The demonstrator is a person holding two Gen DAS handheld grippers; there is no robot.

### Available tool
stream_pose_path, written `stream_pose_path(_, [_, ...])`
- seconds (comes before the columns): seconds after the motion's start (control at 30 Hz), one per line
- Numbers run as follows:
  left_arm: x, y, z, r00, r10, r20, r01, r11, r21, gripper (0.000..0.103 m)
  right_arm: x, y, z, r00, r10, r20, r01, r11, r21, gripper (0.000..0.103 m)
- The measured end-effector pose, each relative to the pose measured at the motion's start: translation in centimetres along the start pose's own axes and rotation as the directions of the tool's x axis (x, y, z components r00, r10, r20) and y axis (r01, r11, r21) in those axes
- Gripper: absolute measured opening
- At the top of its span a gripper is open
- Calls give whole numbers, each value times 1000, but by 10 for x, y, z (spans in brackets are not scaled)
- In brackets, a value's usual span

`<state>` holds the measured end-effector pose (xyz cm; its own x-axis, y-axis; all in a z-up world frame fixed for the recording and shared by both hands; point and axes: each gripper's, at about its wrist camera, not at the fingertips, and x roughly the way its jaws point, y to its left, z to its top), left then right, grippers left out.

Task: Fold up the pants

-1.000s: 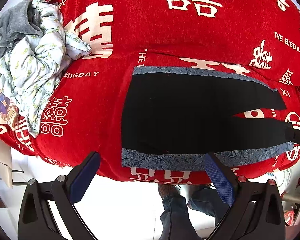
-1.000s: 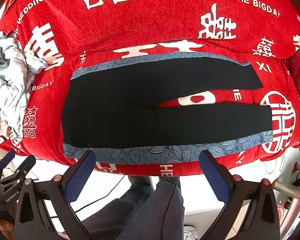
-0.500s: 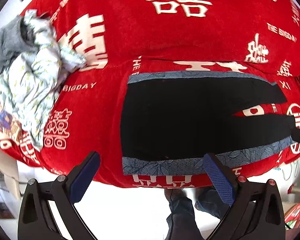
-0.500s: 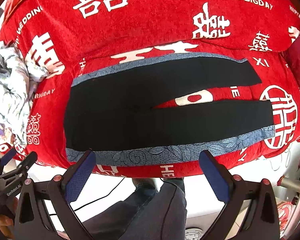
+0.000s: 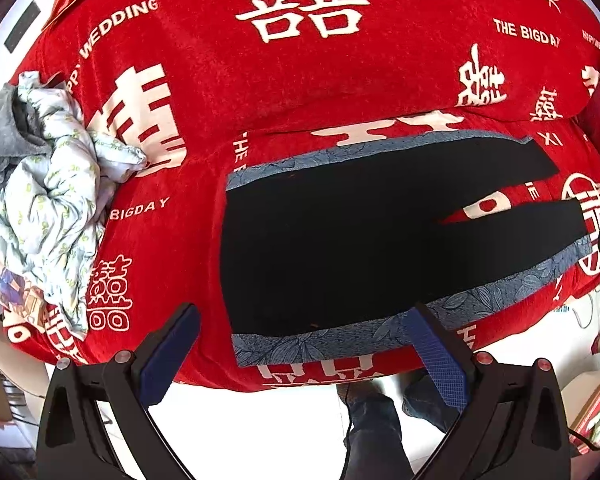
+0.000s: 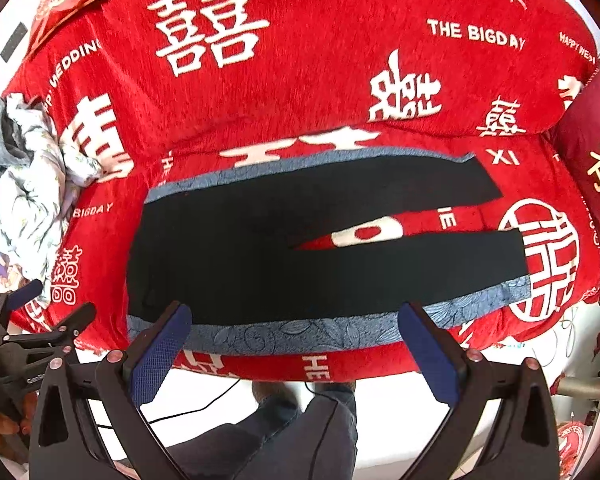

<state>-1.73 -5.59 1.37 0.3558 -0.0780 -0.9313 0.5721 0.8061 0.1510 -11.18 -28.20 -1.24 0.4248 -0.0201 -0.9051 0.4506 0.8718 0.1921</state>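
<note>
Black pants with blue patterned side stripes lie flat on a red sofa cover, waistband to the left, legs spread apart to the right. They also show in the right wrist view. My left gripper is open and empty, held above the near edge by the waistband. My right gripper is open and empty, held above the near blue stripe. The left gripper also shows at the lower left of the right wrist view.
A heap of crumpled pale and grey clothes lies on the left end of the sofa. A dark red cushion stands at the right end. The red backrest rises behind the pants. The person's legs and the white floor are below.
Both grippers have moved in toward the sofa, so the pants sit lower and larger in both views. Both stay open. The pants have not moved.
</note>
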Motion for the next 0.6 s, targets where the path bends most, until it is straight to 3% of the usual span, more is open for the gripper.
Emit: stream_pose_path(0.6, [-1,-26,7,1000,-19,6,18,998,68,103,-12,-37,-17,999,-34,27,32,994,100,103])
